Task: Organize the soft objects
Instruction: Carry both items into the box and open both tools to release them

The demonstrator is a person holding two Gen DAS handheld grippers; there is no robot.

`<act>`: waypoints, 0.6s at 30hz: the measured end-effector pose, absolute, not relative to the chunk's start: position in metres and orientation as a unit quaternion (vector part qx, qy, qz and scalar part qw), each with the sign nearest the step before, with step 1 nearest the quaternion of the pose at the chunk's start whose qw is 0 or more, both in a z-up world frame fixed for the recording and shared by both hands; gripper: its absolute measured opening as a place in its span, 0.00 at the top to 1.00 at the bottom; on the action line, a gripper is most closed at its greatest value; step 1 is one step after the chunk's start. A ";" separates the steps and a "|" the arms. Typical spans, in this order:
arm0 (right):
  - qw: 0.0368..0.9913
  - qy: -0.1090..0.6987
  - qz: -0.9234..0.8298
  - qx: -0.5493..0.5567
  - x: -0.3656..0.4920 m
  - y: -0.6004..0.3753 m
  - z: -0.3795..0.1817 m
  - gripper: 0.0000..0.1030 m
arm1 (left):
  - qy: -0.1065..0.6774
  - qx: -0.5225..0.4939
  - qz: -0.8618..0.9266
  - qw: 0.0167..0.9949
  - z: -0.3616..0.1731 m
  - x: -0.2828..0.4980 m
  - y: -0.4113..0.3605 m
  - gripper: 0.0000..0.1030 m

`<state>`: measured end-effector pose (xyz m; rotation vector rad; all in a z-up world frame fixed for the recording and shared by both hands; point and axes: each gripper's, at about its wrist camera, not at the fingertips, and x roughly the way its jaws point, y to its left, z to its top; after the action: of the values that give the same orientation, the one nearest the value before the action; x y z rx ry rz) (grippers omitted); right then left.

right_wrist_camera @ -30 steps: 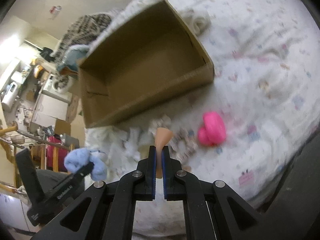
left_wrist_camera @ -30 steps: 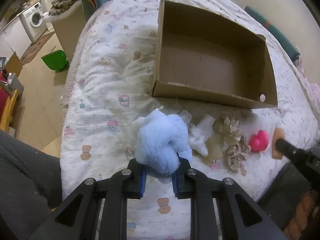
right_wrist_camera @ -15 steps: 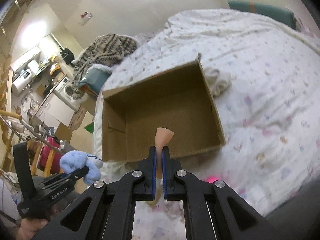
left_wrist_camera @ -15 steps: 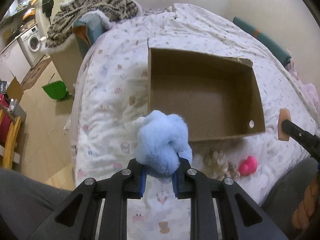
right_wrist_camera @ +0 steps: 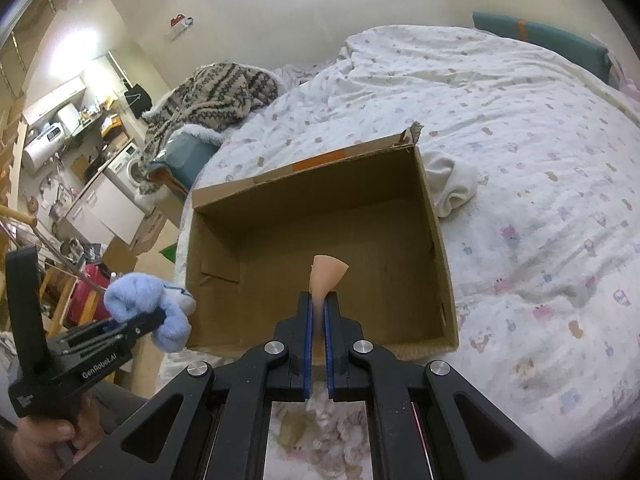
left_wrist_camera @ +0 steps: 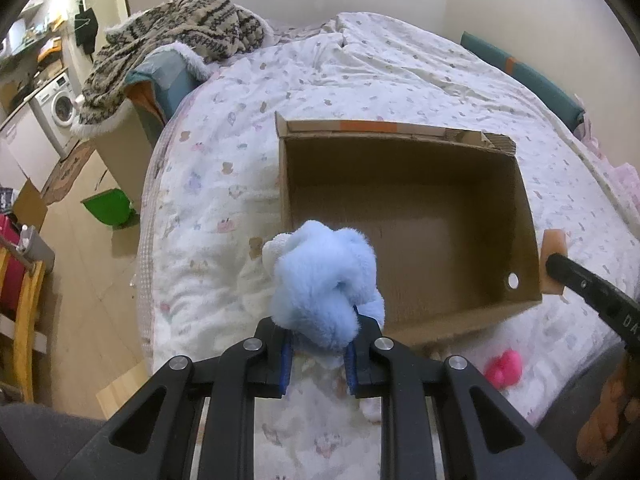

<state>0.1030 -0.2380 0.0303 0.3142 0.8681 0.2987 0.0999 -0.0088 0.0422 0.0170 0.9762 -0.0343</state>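
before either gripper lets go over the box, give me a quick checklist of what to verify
1. Left gripper grips the blue plush toy: ok.
2. Right gripper pinches the peach soft piece: ok.
3. Cardboard box open, nothing seen inside: ok.
4. Peach piece above the box opening: ok in the right wrist view.
5. Blue plush fully past the near-left corner: cannot tell.
6. Pink toy lies outside the box on the bed: not ok.

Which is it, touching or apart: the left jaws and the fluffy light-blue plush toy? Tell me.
Touching. The left wrist view shows the left gripper with its jaws clamped on the fluffy light-blue plush toy, fur bulging over both blue pads.
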 end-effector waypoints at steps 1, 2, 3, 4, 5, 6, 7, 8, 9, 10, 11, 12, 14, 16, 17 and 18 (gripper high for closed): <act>0.884 0.418 0.144 0.151 0.107 -0.238 0.028 0.94 | 0.467 0.011 -0.016 0.884 0.041 0.104 -0.010 0.82; 0.884 0.419 0.143 0.150 0.111 -0.238 0.026 0.94 | 0.464 0.015 -0.016 0.885 0.040 0.109 -0.013 0.82; 0.885 0.418 0.143 0.148 0.114 -0.237 0.023 0.94 | 0.462 0.019 -0.016 0.886 0.038 0.113 -0.015 0.82; 0.885 0.419 0.142 0.145 0.118 -0.237 0.021 0.94 | 0.462 0.020 -0.016 0.887 0.036 0.117 -0.017 0.82; 0.885 0.420 0.140 0.144 0.122 -0.236 0.018 0.94 | 0.462 0.021 -0.016 0.887 0.033 0.121 -0.019 0.82; 0.885 0.421 0.139 0.142 0.126 -0.236 0.014 0.94 | 0.463 0.023 -0.017 0.886 0.029 0.125 -0.021 0.82; 0.885 0.422 0.137 0.141 0.128 -0.235 0.012 0.94 | 0.464 0.025 -0.018 0.885 0.025 0.129 -0.023 0.82; 0.885 0.423 0.137 0.141 0.131 -0.235 0.009 0.94 | 0.464 0.027 -0.018 0.885 0.021 0.132 -0.024 0.82; 0.884 0.424 0.138 0.143 0.133 -0.235 0.006 0.94 | 0.463 0.026 -0.018 0.886 0.017 0.136 -0.025 0.82; 0.883 0.425 0.139 0.144 0.135 -0.235 0.003 0.94 | 0.462 0.022 -0.020 0.886 0.013 0.139 -0.026 0.82; 0.882 0.427 0.139 0.145 0.136 -0.234 0.001 0.93 | 0.462 0.018 -0.023 0.886 0.009 0.141 -0.026 0.82; 0.880 0.430 0.138 0.147 0.137 -0.235 -0.003 0.93 | 0.463 0.014 -0.024 0.886 0.004 0.143 -0.025 0.81; 0.875 0.438 0.137 0.152 0.139 -0.235 -0.009 0.93 | 0.464 0.008 -0.025 0.885 -0.005 0.147 -0.024 0.81; 0.873 0.446 0.135 0.144 0.139 -0.233 -0.015 0.93 | 0.467 0.008 -0.026 0.884 -0.012 0.148 -0.024 0.81; 0.873 0.448 0.134 0.139 0.140 -0.232 -0.017 0.93 | 0.466 0.010 -0.026 0.884 -0.014 0.148 -0.025 0.81; 0.872 0.451 0.133 0.138 0.140 -0.231 -0.019 0.93 | 0.465 0.014 -0.027 0.885 -0.016 0.147 -0.026 0.81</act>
<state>0.1396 -0.2306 -0.0193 0.2878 0.9434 0.2771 0.1472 -0.0262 -0.0158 0.0295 0.9667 -0.0560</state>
